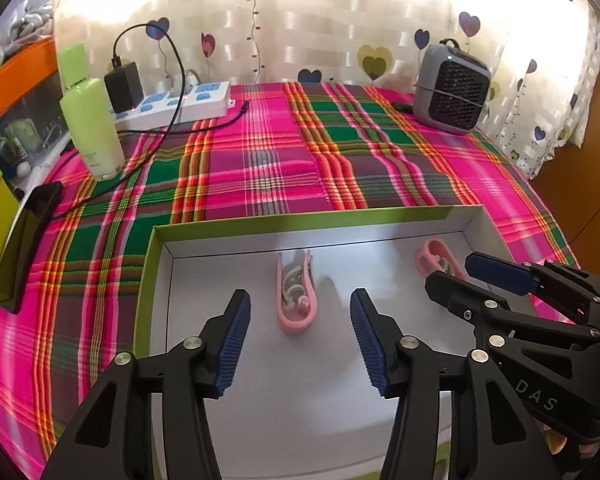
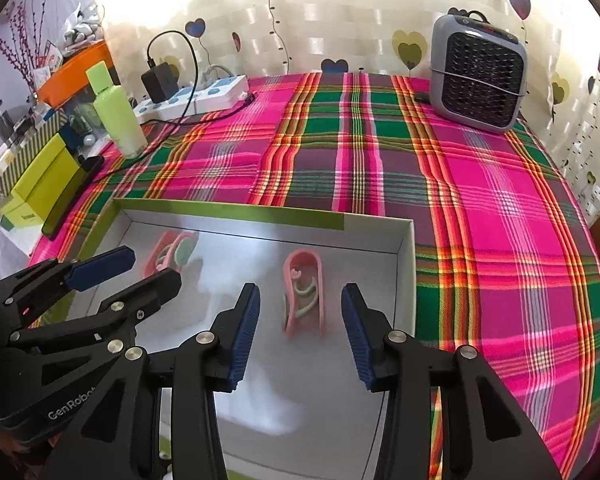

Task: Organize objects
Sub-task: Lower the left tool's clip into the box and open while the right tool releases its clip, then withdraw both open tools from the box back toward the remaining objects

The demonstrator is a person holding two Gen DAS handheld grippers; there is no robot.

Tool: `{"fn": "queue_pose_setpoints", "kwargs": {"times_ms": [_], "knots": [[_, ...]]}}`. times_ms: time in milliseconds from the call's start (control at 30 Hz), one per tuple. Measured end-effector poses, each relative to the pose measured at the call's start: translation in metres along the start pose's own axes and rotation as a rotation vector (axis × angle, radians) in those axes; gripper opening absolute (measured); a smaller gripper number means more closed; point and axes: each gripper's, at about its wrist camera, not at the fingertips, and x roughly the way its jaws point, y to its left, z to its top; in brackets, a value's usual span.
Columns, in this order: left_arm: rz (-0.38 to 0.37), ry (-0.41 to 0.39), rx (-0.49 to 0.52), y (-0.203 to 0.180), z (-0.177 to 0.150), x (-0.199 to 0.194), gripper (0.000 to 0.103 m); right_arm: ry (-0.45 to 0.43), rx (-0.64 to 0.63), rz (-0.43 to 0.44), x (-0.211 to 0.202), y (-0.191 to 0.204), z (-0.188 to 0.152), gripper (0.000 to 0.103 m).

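Note:
A shallow box with a green rim [image 1: 312, 215] and white floor lies on the plaid cloth; it also shows in the right wrist view [image 2: 228, 211]. Two pink clip-like items lie inside it. One pink item [image 1: 296, 296] lies just ahead of my open left gripper [image 1: 300, 320], between its fingers' lines; it shows at the left in the right wrist view [image 2: 172, 252]. The other pink item [image 2: 304, 294] lies ahead of my open right gripper [image 2: 300, 312]; it shows at the box's right corner in the left wrist view [image 1: 434, 258]. Both grippers hover over the box, empty.
A green bottle [image 1: 90, 120], a white power strip [image 1: 180, 104] with a black adapter and cable, and a dark phone [image 1: 26, 240] stand at the left. A grey fan heater [image 2: 478, 72] stands at the back right. Boxes [image 2: 40, 184] line the left table edge.

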Motion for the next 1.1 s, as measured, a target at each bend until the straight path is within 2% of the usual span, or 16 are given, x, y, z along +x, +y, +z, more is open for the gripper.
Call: {"fn": "queue_pose_setpoints", "kwargs": {"times_ms": [600, 1100], "knots": [[0.005, -0.043, -0.010, -0.004, -0.033, -0.048, 0.053, -0.071, 0.026, 0.009, -0.049, 0.014, -0.028, 0.044], [0.009, -0.081, -0.012, -0.006, -0.074, -0.090, 0.053, -0.122, 0.047, 0.027, -0.086, 0.025, -0.068, 0.044]]}}
